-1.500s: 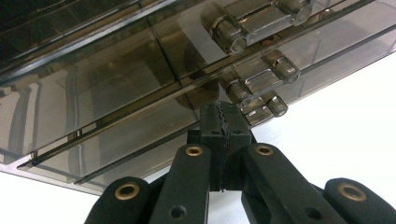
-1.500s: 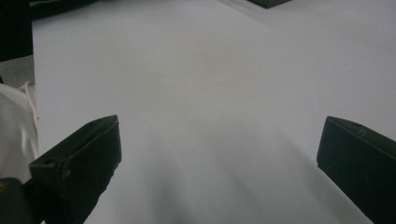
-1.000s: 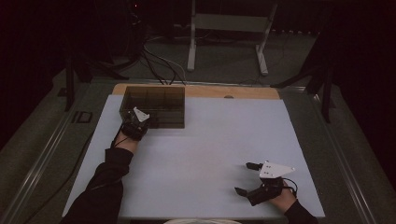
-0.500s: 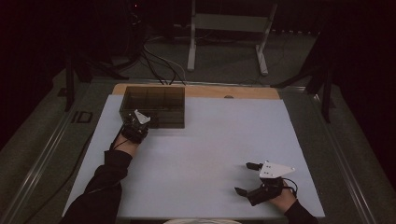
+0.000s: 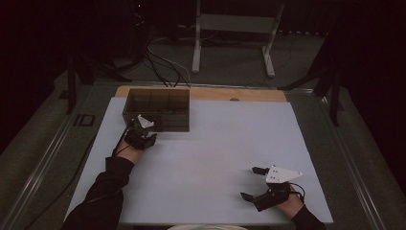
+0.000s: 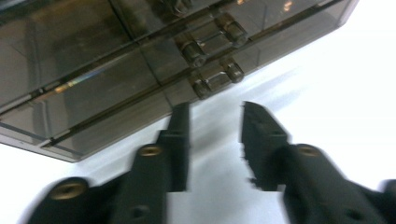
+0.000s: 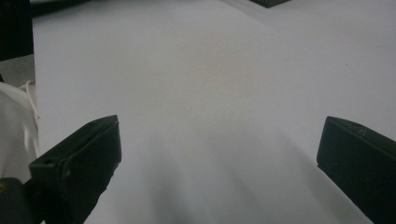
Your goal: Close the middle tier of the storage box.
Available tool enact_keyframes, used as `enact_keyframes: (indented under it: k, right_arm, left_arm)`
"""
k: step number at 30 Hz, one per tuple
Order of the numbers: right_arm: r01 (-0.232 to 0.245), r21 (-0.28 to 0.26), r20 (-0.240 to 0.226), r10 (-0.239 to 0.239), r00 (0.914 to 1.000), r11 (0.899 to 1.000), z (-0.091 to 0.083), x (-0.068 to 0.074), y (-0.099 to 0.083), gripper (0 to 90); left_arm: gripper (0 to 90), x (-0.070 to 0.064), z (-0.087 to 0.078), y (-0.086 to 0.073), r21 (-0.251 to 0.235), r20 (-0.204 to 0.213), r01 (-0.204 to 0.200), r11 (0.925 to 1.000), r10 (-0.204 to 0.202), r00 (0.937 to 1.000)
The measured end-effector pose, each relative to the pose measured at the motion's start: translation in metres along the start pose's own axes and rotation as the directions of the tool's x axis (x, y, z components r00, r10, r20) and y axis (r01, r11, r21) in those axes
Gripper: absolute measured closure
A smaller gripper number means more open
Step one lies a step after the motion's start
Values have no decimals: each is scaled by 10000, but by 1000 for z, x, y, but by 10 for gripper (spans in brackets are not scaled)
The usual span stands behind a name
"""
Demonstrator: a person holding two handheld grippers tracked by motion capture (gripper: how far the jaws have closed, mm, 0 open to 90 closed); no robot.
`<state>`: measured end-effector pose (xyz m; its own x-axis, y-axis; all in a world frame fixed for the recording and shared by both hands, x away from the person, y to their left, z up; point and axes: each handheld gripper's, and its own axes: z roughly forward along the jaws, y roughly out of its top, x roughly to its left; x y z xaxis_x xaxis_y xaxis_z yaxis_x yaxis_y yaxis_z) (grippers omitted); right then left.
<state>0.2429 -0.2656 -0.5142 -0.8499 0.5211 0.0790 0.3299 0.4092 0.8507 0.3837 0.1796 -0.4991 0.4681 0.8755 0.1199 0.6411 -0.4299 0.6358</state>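
The smoky clear compartment box point(image 5: 158, 109) sits at the far left of the white table point(image 5: 215, 143). Just before its front wall, at the latch point(image 6: 212, 70), the left gripper point(image 6: 212, 135) stands slightly parted, grasping nothing. Well apart from the box, the right gripper point(image 5: 253, 183) rests with jaws spread wide, empty.

White-topped table point(image 5: 210, 143) with a wooden strip along its far edge, bearing a smoky transparent compartment box point(image 5: 158, 109) at the far left corner.
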Motion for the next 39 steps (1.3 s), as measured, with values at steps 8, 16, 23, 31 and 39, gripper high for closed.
enact_keyframes:
  k: [8, 16, 23, 31, 39]
  right_arm:
    - [21, 22, -14, -21, 10000, 10000, 1, 0, 0, 0]
    - [34, 18, -28, -34, 10000, 10000, 0, 0, 0, 0]
    - [-3, -10, -31, 3, 10000, 10000, 0, 0, 0, 0]
    - [-73, -14, -4, 73, 10000, 10000, -1, -3, -2, 0]
    - [-110, -53, -20, 110, 9999, 9999, -2, -3, -2, 0]
  left_arm:
    - [348, -3, 3, 2, 368, 129, 150, 9992, -155, 9998]
    - [100, -6, 4, 6, 540, -90, 276, 9982, -272, 9996]
    - [22, -8, 0, 6, 188, 576, 130, 9997, -141, 9982]
    - [7, -13, -5, 11, -145, 1418, -420, 9990, 436, 9889]
    - [8, -19, -11, 19, -456, 2494, -388, 9982, 490, 9672]
